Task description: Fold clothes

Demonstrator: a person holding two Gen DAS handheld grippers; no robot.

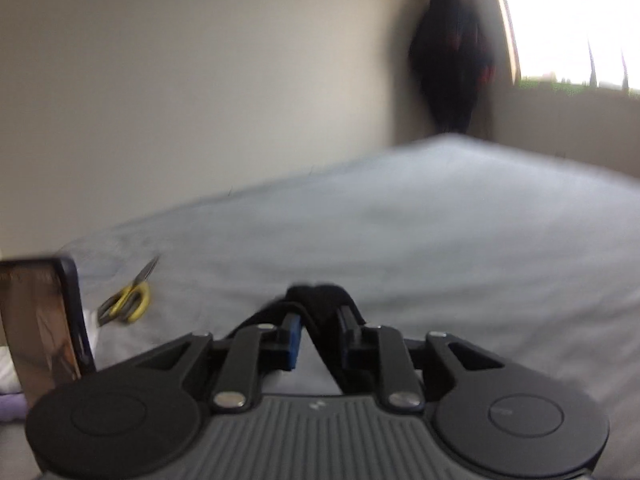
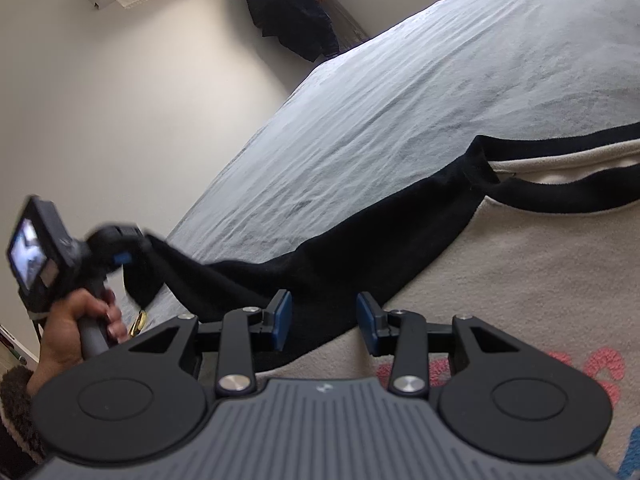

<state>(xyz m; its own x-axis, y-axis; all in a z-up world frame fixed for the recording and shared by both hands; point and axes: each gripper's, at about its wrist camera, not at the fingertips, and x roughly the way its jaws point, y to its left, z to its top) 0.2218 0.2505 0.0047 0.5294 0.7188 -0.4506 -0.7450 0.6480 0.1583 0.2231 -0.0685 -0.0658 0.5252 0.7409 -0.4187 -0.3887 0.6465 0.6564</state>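
Left wrist view. We see the left gripper point(image 1: 318, 336) low over a pale grey bedspread point(image 1: 460, 220), its jaws drawn close on a fold of black sleeve point(image 1: 320, 304) that runs between the blue pads point(image 1: 294, 338). The frame is blurred, so how firmly the pads press we cannot say for certain. To the left lie yellow-handled scissors point(image 1: 127, 300) on the bedspread, beside the edge of a dark phone-like screen point(image 1: 44, 320). A dark garment point(image 1: 452, 64) hangs in the room corner next to a bright window point(image 1: 572, 20).

Right wrist view. We see the right gripper point(image 2: 324, 322) with its jaws partly spread and nothing between them; its pads point(image 2: 283, 316) hover just above the seam where the sleeve point(image 2: 360, 248) joins the cream body of the sweatshirt point(image 2: 520, 280), which lies flat on the bedspread point(image 2: 420, 92) with pink lettering point(image 2: 600, 364) near the gripper. The sleeve stretches away to the left, where its cuff end is lifted off the bed by the left gripper point(image 2: 124, 258), held in the person's left hand point(image 2: 76, 328). The dark garment point(image 2: 292, 4) hangs on the far wall.
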